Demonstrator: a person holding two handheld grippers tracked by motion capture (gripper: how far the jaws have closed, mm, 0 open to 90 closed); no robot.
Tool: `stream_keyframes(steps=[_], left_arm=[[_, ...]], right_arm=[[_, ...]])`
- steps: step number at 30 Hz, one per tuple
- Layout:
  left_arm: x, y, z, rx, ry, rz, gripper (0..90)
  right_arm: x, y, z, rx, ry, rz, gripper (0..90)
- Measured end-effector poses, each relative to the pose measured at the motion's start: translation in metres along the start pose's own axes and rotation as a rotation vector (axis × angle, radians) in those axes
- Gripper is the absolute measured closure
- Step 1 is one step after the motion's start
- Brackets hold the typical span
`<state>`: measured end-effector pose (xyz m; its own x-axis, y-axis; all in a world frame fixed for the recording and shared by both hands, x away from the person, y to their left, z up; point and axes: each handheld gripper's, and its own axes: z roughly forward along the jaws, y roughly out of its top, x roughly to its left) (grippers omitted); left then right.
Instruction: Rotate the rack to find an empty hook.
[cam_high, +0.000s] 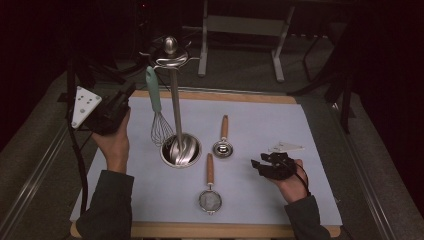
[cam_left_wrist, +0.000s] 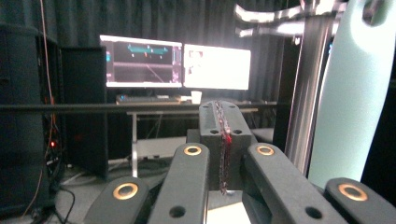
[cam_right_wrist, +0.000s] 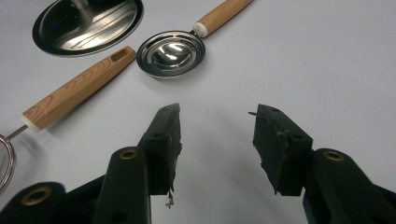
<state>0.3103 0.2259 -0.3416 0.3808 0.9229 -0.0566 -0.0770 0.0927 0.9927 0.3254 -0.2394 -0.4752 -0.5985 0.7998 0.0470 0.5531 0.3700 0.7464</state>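
Observation:
A metal utensil stand (cam_high: 176, 100) rises from a round shiny base (cam_high: 181, 150) at the middle of the pale mat (cam_high: 270, 115). A whisk with a mint handle (cam_high: 154, 95) hangs from the stand's top hook. My left gripper (cam_high: 129, 91) is held up left of the whisk, jaws shut with nothing between them (cam_left_wrist: 223, 112); the mint handle (cam_left_wrist: 355, 93) and the pole (cam_left_wrist: 308, 93) are close on its right. My right gripper (cam_high: 259, 160) hovers low over the mat, open and empty (cam_right_wrist: 215, 116). It points toward a wooden-handled round spoon (cam_right_wrist: 170, 52).
A small strainer with a wooden handle (cam_high: 210, 187) lies in front of the stand base; its handle (cam_right_wrist: 77, 88) lies left of the right gripper. The round spoon (cam_high: 223, 142) lies right of the base. A desk with two lit monitors (cam_left_wrist: 177, 63) stands beyond the table.

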Motion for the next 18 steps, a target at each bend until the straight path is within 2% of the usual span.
stream_keyframes(steps=[9, 12, 14, 18], left_arm=[[0.006, -0.028, -0.009, 0.081, -0.009, -0.011, 88.9], [0.005, -0.042, -0.011, 0.113, -0.012, -0.007, 88.3], [0.005, -0.053, -0.013, 0.129, -0.014, -0.022, 88.1], [0.006, -0.074, -0.016, 0.184, 0.002, -0.031, 87.9]], right_arm=[[0.003, 0.002, 0.003, 0.009, 0.006, -0.020, 51.3], [0.002, 0.002, 0.003, 0.010, 0.006, -0.021, 51.3], [0.002, 0.001, 0.003, 0.010, 0.004, -0.017, 51.3], [0.001, 0.001, 0.002, 0.011, 0.004, -0.017, 51.3]])
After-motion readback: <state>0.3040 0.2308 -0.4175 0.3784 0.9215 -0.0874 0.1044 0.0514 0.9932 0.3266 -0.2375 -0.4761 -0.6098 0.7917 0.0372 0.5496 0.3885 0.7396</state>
